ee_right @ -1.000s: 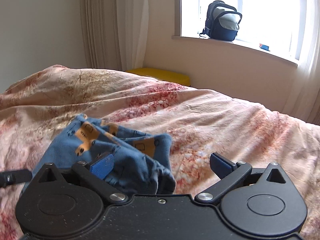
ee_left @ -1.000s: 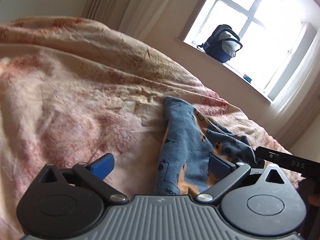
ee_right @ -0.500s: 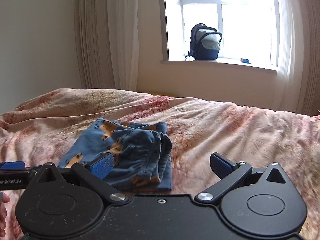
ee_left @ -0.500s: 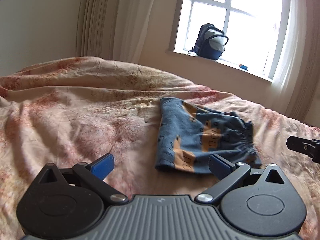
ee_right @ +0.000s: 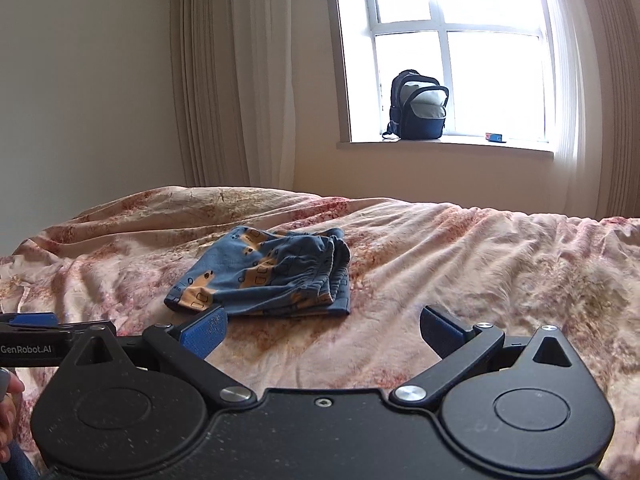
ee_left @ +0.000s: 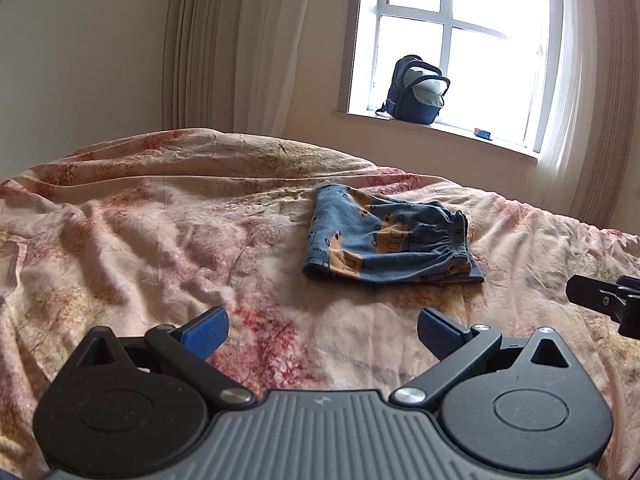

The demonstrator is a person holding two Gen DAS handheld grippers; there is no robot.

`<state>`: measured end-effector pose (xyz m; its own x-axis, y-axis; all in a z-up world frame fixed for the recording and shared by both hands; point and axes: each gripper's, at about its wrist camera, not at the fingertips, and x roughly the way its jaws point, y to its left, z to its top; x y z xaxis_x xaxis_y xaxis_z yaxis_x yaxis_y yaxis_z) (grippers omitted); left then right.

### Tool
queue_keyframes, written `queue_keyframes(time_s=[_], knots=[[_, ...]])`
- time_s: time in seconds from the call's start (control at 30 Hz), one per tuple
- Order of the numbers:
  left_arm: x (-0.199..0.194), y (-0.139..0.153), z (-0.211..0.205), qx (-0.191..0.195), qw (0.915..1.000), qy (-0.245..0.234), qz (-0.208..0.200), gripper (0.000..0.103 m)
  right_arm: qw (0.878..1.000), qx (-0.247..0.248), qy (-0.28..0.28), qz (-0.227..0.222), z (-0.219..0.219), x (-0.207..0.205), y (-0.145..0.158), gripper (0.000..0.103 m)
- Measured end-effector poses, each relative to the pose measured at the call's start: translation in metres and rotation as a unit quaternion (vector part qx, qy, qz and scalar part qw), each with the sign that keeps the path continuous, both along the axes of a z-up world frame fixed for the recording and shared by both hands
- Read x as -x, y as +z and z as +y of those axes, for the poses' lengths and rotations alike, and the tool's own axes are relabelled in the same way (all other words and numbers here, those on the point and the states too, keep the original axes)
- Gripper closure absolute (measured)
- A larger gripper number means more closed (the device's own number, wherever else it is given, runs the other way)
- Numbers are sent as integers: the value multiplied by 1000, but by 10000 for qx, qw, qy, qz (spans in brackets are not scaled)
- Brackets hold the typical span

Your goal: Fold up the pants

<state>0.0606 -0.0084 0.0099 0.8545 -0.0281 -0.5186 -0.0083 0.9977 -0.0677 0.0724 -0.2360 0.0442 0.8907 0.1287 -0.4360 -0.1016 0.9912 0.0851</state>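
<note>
I see the pants (ee_left: 390, 240) folded into a compact bundle on the bed (ee_left: 160, 240), apart from both tools. My left gripper (ee_left: 322, 330) and right gripper (ee_right: 324, 330) hover with jaws released, grasping nothing.

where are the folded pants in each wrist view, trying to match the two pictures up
Left wrist view: the folded pants lie right of centre on the bedspread, beyond the open left tool.
Right wrist view: the pants lie left of centre, just past the open right tool.
Shared landmark: the backpack on the windowsill.
</note>
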Motion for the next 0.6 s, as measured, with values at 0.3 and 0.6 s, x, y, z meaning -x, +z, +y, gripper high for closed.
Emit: queue_keyframes(time_s=[0.3,0.6], knots=[[-1,-12,-7,-222,9996,-136,122,0,9997,-121,12,226,-1,-7,-11,1],[-3,-14,-7,-186,9996,-144,174,0,9988,-190,-83,439,-4,-13,-18,1]])
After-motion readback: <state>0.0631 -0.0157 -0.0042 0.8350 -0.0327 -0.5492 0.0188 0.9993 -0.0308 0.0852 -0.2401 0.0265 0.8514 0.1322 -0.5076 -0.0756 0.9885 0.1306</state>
